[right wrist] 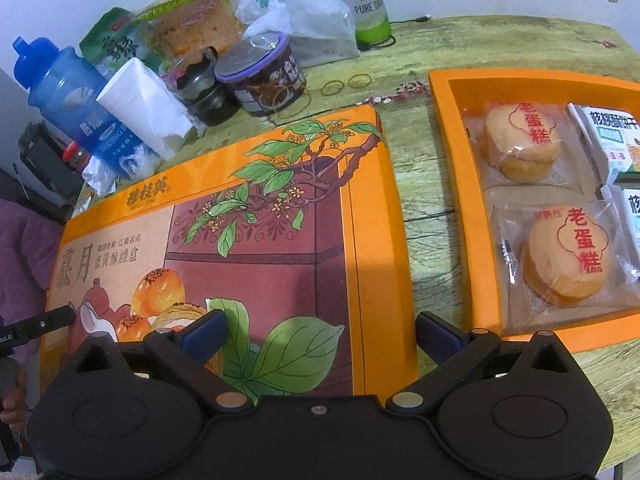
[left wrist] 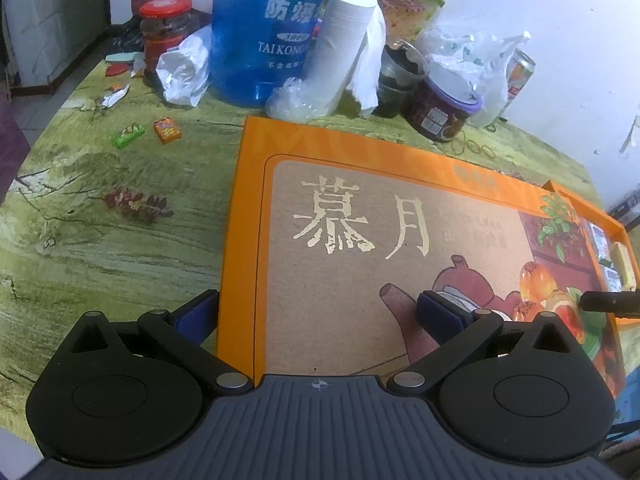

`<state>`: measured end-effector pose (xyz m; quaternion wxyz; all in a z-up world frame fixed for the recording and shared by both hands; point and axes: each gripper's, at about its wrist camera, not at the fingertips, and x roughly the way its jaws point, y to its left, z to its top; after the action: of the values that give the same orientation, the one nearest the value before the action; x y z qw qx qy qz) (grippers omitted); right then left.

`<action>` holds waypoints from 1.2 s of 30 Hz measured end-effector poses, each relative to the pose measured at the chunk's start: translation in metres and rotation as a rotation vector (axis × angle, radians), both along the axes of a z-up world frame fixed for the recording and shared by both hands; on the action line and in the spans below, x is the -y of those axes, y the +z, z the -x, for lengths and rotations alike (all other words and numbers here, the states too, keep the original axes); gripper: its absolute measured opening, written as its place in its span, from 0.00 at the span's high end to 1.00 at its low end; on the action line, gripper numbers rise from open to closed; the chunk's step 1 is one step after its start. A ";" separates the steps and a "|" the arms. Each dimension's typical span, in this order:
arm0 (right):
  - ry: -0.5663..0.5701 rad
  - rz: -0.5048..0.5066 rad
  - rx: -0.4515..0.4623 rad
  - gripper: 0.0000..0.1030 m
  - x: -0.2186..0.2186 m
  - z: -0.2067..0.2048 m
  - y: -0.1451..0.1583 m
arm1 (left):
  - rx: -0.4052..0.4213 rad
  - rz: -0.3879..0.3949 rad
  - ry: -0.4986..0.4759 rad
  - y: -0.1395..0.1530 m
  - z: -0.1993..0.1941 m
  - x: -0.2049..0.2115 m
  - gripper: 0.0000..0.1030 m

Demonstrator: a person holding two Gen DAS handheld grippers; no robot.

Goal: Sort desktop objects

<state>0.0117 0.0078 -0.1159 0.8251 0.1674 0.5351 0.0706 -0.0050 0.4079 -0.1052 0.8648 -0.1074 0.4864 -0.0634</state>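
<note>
Lying flat on table (left wrist: 120, 248), orange lid (left wrist: 360, 248) filling middle; left gripper (left wrist: 320, 312) hovering over lid's near left edge, fingers spread wide, holding nothing; right gripper (right wrist: 320, 332) straddling lid's right edge, fingers likewise apart, empty; tray (right wrist: 452, 184) sitting just right of lid, cakes (right wrist: 568, 256) showing inside; bottle (left wrist: 264, 28), paper roll (left wrist: 344, 44), jars crowding behind.

Both hand-held grippers (left wrist: 318, 312) (right wrist: 320, 334) wide open

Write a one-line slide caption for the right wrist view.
Open right hand-held gripper over the right edge of an orange box lid, beside an orange tray of wrapped cakes.
</note>
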 end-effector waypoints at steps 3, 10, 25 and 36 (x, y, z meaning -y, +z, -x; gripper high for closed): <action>-0.006 -0.002 0.003 0.02 0.003 -0.001 0.001 | 0.003 -0.001 -0.004 0.001 -0.002 0.003 0.00; -0.019 -0.005 0.007 0.02 0.012 -0.004 0.003 | 0.008 -0.004 -0.019 0.003 -0.008 0.013 0.00; -0.069 -0.006 0.029 0.02 0.043 -0.005 0.010 | 0.018 -0.007 -0.070 0.011 -0.026 0.046 0.00; -0.098 -0.009 0.042 0.02 0.069 -0.005 0.013 | 0.021 -0.010 -0.098 0.017 -0.037 0.075 0.00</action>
<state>0.0166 -0.0616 -0.1031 0.8379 0.1954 0.5084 0.0360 0.0317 0.3331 -0.0879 0.8663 -0.0784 0.4822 -0.1041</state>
